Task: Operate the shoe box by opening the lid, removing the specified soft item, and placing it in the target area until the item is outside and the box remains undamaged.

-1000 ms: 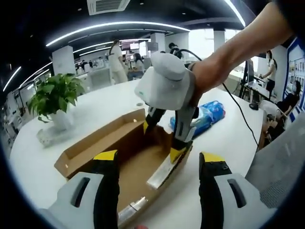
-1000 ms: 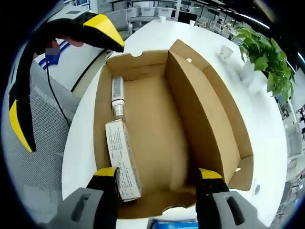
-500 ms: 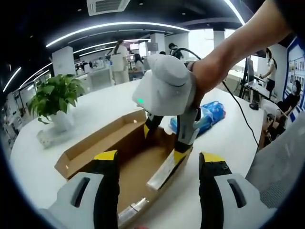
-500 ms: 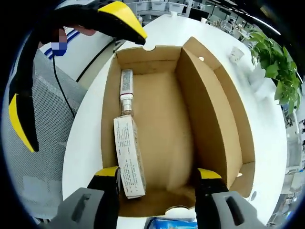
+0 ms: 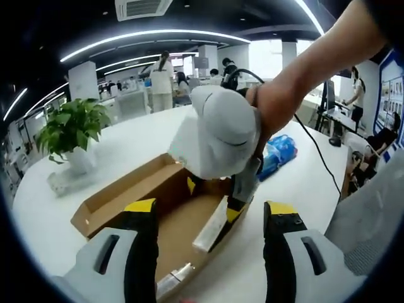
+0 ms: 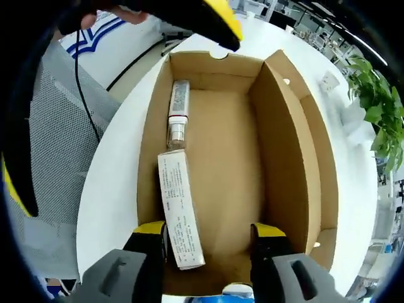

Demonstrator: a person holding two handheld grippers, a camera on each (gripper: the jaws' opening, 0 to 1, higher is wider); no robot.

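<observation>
Round white table (image 5: 126,148) holds the open brown cardboard shoe box (image 6: 281,158), lid folded aside. Right gripper (image 6: 208,230), jaws spread, reaches into the box beside a long white printed carton (image 6: 180,214) and small tube (image 6: 178,113). Left gripper (image 5: 211,211) spread, holding nothing. Blue plastic soft pack (image 5: 278,151) lies outside (on the table).

Each handheld tool has grey plastic bodies ending in black jaws capped with yellow tips, the left gripper (image 5: 211,218) rising from 6 o'clock and the right gripper (image 5: 208,199) carrying a rounded white housing trailing a black cable.
</observation>
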